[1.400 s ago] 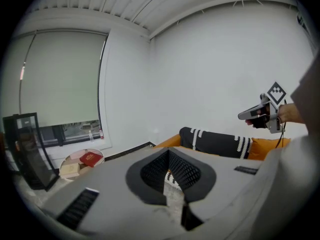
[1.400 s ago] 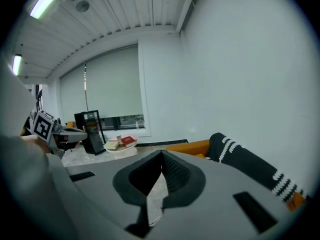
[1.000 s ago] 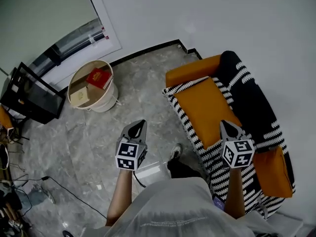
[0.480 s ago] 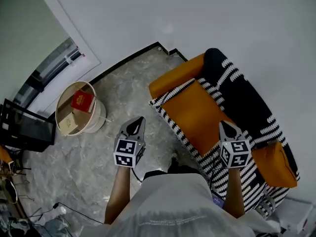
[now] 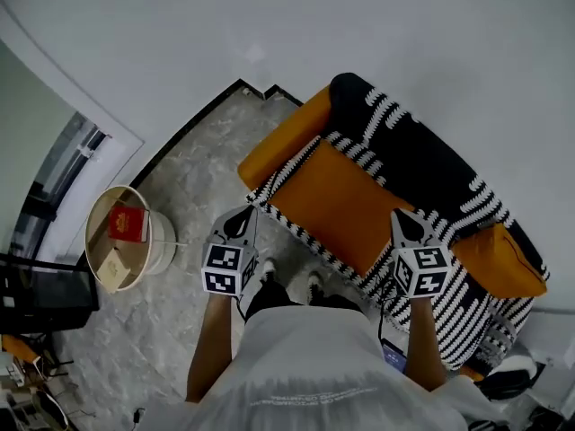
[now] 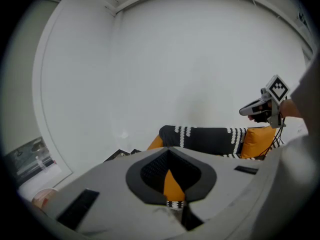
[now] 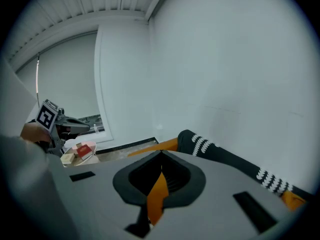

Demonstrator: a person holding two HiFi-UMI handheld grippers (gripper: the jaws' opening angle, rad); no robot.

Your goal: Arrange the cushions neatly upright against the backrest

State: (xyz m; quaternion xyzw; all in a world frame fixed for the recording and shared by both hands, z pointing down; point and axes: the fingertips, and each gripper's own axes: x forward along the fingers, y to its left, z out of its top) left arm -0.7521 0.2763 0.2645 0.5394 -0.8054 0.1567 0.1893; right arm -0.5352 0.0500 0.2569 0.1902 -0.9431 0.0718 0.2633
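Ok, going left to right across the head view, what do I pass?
Round side table → left gripper → right gripper → orange cushion at the sofa's right end.

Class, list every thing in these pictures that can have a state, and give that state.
left gripper: jaws shut, holding nothing, above the floor.
right gripper: jaws shut, holding nothing, above the sofa's front edge.
orange cushion: at the sofa's right end, untouched; whether upright cannot be told.
red book: closed, lying flat on the round table.
round table: standing upright on the floor.
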